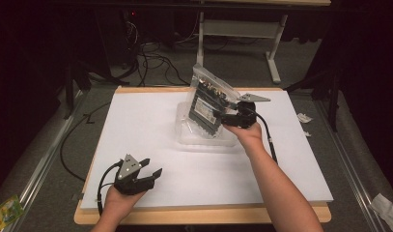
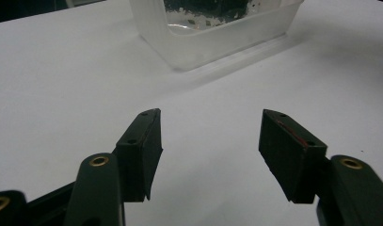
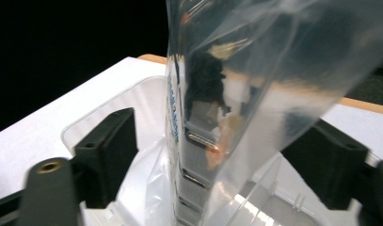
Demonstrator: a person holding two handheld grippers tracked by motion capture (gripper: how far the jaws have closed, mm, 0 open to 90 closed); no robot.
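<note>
A clear plastic bag [image 1: 207, 99] holding a dark circuit card stands tilted in a clear plastic tray [image 1: 203, 137] at the back middle of the white board [image 1: 141, 125]. My right gripper [image 1: 219, 117] is at the bag's right side; in the right gripper view the bag [image 3: 236, 94] stands between the spread jaws of the right gripper [image 3: 227, 162], and the left pad [image 3: 109, 155] is apart from it over the tray [image 3: 104, 108]. My left gripper [image 1: 153, 170] rests near the front left, open and empty [image 2: 210, 146], pointing at the tray [image 2: 217, 42].
The white board lies on a wooden tabletop [image 1: 199, 215]. Cables [image 1: 150, 60] and a desk frame [image 1: 273, 58] are on the floor beyond. A green wrapper [image 1: 5, 210] lies at the bottom left, and paper scraps [image 1: 305, 117] lie at the right.
</note>
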